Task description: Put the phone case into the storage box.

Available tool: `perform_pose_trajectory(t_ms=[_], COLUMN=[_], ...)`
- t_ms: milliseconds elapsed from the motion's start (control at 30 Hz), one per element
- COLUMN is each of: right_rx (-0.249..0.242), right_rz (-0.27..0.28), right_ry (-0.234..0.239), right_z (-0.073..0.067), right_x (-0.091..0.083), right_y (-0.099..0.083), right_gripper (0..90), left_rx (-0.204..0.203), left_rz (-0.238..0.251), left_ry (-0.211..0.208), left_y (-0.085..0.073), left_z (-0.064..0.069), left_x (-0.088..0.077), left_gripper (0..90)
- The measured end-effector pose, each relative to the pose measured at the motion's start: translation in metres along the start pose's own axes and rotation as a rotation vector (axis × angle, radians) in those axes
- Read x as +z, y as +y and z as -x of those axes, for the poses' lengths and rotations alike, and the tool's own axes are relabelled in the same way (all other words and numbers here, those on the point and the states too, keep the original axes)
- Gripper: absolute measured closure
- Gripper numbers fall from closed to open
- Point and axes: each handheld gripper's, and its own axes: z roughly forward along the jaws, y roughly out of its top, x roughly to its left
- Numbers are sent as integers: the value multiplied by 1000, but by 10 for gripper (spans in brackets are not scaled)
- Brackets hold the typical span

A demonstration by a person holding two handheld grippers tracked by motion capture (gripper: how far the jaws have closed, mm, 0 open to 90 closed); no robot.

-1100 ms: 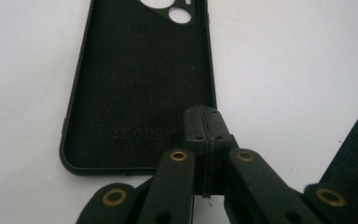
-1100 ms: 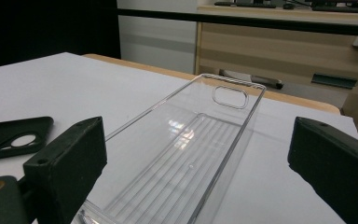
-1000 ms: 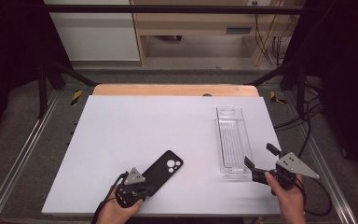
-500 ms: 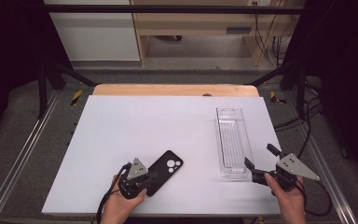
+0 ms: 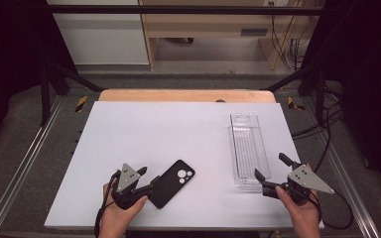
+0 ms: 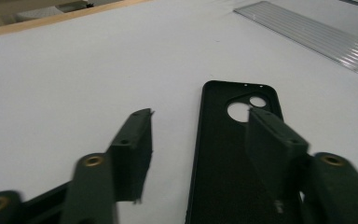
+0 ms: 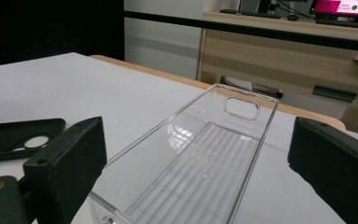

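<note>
A black phone case lies flat on the white table, camera cut-out toward the far side. My left gripper is at its near left end; the jaws have just been opening and now stand open. In the left gripper view, the phone case has its left edge between my left gripper's jaws, and the pads are off it. My right gripper stands open at the near end of a clear plastic tray. In the right gripper view the clear tray runs away between my right gripper's wide jaws, untouched.
A wooden strip borders the table's far edge. Metal rails run along both sides, and cables trail at the right. The phone case appears left of the tray in the right gripper view.
My left gripper's jaws have opened and let go of the phone case's near end, and the hand has lifted slightly. The case and the right gripper have stayed put.
</note>
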Motion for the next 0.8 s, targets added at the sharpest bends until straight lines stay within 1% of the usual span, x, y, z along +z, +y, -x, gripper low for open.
perform_pose_trajectory(t_ms=[67,133,167,233,267,300,367,433,500,533,633,800], right_rx=[2,5,6,7,7,9,11,12,13,14,13,15], right_rz=[3,3,3,1,1,-1,-1,1,0,0,0,-5], right_ry=[-4,-6,-5,-5,-3,-4,-5,-5,-7,-6,-5,-4], right_z=[0,1,1,1,0,0,0,0,1,1,0,1], right_x=[-1,-1,-1,-1,0,0,0,-1,-1,-1,-1,0], right_y=[0,0,0,0,0,0,0,0,0,0,0,0], right_gripper=[46,45,44,44,44,44,44,44,43,43,43,43], left_rx=[-10,-14,-14,-13,-21,-27,-36,-31,-25,-22,-19,-10], left_rz=[-6,-2,-1,4,10,17,20,12,-9,-27,-54,-92], left_ry=[-1,2,7,13,17,15,-5,-12,-34,-46,-69,-91], left_y=[0,-1,-1,-1,0,0,-1,-1,-2,-2,-3,-4], left_z=[-1,0,1,2,2,2,2,3,4,4,7,11], left_x=[2,4,4,4,4,4,4,5,7,8,11,15], left_gripper=[326,273,210,120,76,56,46,41,41,40,40,43])
